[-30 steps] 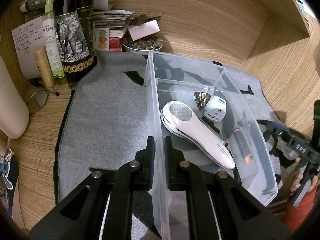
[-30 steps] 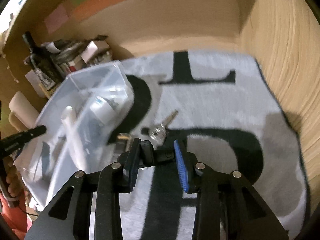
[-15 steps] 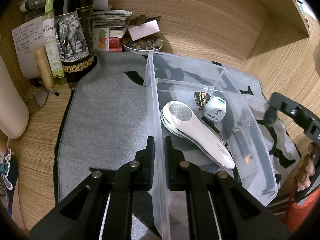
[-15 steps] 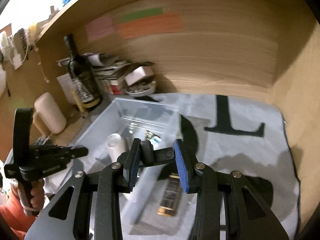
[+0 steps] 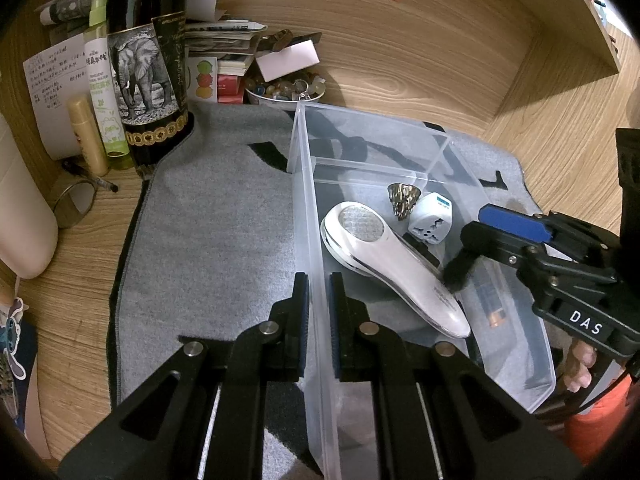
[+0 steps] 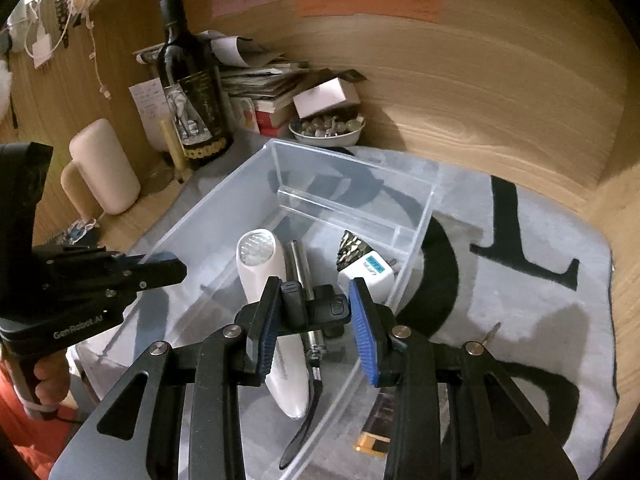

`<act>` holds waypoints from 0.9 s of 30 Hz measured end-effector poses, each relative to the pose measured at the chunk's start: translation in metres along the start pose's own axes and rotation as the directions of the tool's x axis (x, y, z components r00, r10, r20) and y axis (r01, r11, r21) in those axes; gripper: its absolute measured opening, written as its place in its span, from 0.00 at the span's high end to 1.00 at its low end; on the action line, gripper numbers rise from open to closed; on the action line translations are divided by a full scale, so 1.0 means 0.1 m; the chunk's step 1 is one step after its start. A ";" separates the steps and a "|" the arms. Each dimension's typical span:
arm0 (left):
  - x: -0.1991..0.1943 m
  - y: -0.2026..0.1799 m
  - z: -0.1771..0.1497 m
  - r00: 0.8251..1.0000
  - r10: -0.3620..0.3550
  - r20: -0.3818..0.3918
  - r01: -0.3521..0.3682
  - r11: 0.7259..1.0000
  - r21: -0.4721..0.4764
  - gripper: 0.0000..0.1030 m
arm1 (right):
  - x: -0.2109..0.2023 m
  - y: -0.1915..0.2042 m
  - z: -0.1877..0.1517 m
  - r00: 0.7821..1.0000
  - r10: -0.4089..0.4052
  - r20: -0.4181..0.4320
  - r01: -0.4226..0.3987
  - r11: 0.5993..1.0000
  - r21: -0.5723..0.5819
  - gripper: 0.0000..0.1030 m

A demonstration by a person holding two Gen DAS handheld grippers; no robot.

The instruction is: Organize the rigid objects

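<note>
Clamped on the clear bin [image 5: 308, 216] wall, the left tool [image 5: 318, 312] steadies it while a small, rigid, light black key fob [image 6: 316, 312] is pinched endwise by the right tool [image 6: 314, 322].

Left gripper [image 5: 318, 312] jaws clamp clear bin [image 5: 310, 216] wall — white device [image 5: 384, 264] inside.

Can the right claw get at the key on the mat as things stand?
Probably not yet. The right claw is shut on a black fob above the bin, so it is occupied. The key itself lies bare on the mat, outside the bin, nothing over it.
</note>
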State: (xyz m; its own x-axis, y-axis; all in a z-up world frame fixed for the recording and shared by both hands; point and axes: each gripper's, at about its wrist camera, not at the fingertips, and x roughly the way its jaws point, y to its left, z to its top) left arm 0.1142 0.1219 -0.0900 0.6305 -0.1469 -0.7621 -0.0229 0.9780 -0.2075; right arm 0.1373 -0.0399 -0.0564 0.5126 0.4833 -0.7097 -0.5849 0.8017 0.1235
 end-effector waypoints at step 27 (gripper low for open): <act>0.01 0.00 0.00 1.000 -0.002 0.000 0.002 1.000 -0.002 0.92 | -0.38 -0.62 -0.12 0.982 -0.181 0.052 0.172 0.975 0.140 0.53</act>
State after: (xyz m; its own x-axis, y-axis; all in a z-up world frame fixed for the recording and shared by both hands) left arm 0.1149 0.1217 -0.0902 0.6303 -0.1493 -0.7618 -0.0232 0.9773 -0.2108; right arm 0.1466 -0.1124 -0.0451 0.6417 0.3482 -0.6834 -0.3943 0.9140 0.0954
